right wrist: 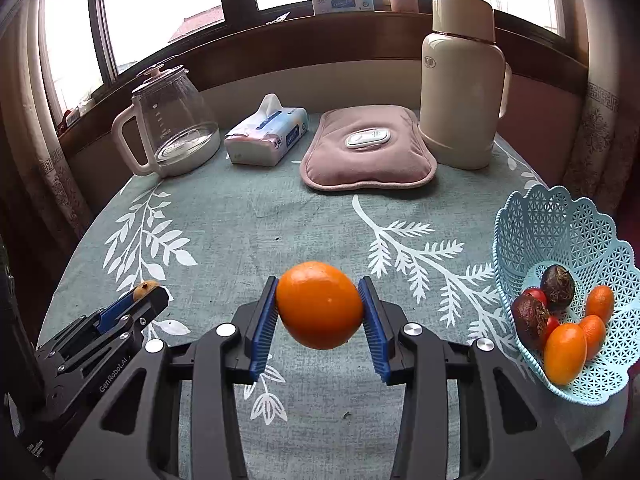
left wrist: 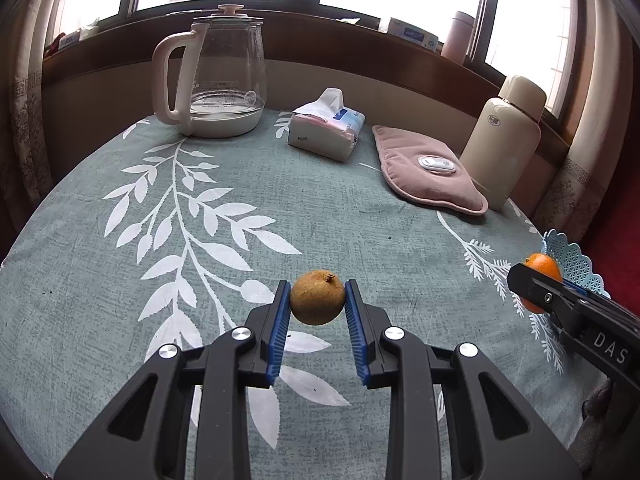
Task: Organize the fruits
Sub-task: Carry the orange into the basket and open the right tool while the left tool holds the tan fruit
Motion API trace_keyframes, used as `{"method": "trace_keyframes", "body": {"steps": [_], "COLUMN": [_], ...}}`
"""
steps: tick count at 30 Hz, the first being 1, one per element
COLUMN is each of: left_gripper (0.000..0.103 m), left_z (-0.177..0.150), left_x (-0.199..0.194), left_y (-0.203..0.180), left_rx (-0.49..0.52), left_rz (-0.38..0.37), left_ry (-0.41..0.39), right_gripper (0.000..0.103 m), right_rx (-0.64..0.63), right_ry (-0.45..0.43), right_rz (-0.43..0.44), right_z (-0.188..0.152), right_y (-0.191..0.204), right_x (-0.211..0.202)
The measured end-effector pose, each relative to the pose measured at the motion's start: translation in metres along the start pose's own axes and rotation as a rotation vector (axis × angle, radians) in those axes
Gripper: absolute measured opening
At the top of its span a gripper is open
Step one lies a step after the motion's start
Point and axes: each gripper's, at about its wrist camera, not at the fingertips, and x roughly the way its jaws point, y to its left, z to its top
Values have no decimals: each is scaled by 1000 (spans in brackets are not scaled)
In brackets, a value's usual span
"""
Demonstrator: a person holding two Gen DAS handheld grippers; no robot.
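The left gripper (left wrist: 318, 300) stands nearest the lens, jaws drawn in close on a small brown fruit (left wrist: 317, 297), pads pressing both flanks, fruit clear of the table (left wrist: 360, 208). The fruit is near-round; its stem nub points up and slightly away, so what long axis it has runs roughly upright.

The right gripper (right wrist: 320, 304) has its jaws part-closed on an orange (right wrist: 320, 305), likewise lifted off the cloth. The orange is slightly oval, long axis tilted across the jaws from upper left to lower right.

At the far right sits the blue lattice basket (right wrist: 560, 220), on the table edge, already holding several fruits (right wrist: 560, 320): small orange ones, two dark wrinkled ones, a red one or two.

Assessment: task well advanced. No loose fruit shows on the table; the two held pieces appear to be the remainder. The orange is nearer the basket.
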Motion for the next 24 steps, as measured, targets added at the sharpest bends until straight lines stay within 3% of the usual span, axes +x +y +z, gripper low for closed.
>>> {"method": "trace_keyframes", "body": {"steps": [24], "left_gripper": [28], "left_z": [-10], "left_x": [-7], "left_y": [-26], "left_rx": [74], "left_rz": [-56], "left_ry": [-2], "right_gripper": [42], "right_rx": [101], "right_ry": [-42], "right_rz": [-28], "right_z": [-25], "right_y": [-32], "right_x": [-42]}}
